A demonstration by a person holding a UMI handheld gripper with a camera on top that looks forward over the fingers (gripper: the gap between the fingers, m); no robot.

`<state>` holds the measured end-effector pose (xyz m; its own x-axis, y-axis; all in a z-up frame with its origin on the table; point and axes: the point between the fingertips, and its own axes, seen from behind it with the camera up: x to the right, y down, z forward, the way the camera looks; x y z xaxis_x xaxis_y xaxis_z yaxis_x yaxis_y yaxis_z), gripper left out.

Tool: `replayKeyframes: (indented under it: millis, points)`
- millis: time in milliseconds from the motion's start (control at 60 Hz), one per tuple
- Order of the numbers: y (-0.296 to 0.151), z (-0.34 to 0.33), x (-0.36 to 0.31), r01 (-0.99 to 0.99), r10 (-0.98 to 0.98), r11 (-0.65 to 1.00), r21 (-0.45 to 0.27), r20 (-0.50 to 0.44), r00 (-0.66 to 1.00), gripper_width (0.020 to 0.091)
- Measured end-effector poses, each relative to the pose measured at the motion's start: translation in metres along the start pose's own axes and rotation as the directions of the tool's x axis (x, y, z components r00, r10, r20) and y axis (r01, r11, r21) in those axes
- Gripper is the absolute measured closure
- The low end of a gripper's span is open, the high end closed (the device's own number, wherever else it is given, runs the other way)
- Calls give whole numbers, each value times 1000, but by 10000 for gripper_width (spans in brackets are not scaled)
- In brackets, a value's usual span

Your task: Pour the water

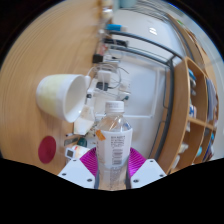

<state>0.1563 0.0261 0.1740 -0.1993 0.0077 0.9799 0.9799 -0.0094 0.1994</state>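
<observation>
A clear plastic water bottle (112, 140) with a white cap and a pale label stands upright between my fingers, whose magenta pads (88, 157) press on its two sides. My gripper (112, 162) is shut on the bottle's lower body. Ahead and left, a white paper cup (64, 97) lies tipped with its mouth toward the bottle, close to the bottle's neck. A clear glass vessel (106, 84) stands just beyond the cap.
A pink round thing (46, 149) lies on the wooden table left of the fingers. Wire racks and clutter (128, 40) sit on the white surface beyond. Wooden shelving (198, 105) runs along the right.
</observation>
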Motion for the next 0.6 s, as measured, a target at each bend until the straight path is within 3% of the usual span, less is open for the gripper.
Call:
replayKeyframes:
  millis: [150, 300, 500, 600]
  points:
    - [13, -5, 7, -539, 539, 843, -1, -13, 842, 745]
    - [11, -4, -7, -886, 885, 464, 12, 37, 464, 734]
    - [24, 5, -35, -999, 993, -20, -47, 111, -25, 733]
    - [23, 10, -43, -982, 970, -174, -71, 160, -183, 735]
